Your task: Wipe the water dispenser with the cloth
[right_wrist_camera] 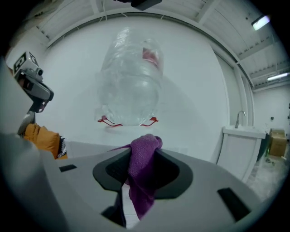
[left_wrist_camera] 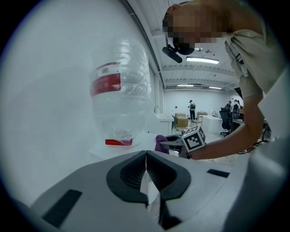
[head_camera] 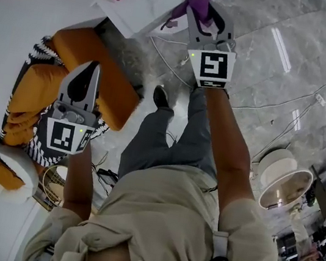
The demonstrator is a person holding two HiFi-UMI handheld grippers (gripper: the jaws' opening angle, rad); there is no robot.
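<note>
- The right gripper [right_wrist_camera: 142, 146] has its jaws closed on a purple cloth [right_wrist_camera: 141, 174]; the cloth hangs down between them.
- This gripper is held near the top of the white water dispenser [left_wrist_camera: 140, 139], just in front of the clear water bottle [right_wrist_camera: 131, 86] that stands on it.
- The left gripper [left_wrist_camera: 146, 156] is empty, with its jaws pressed together. It is held well apart from the dispenser, above an orange cushion [head_camera: 83, 51].
</note>
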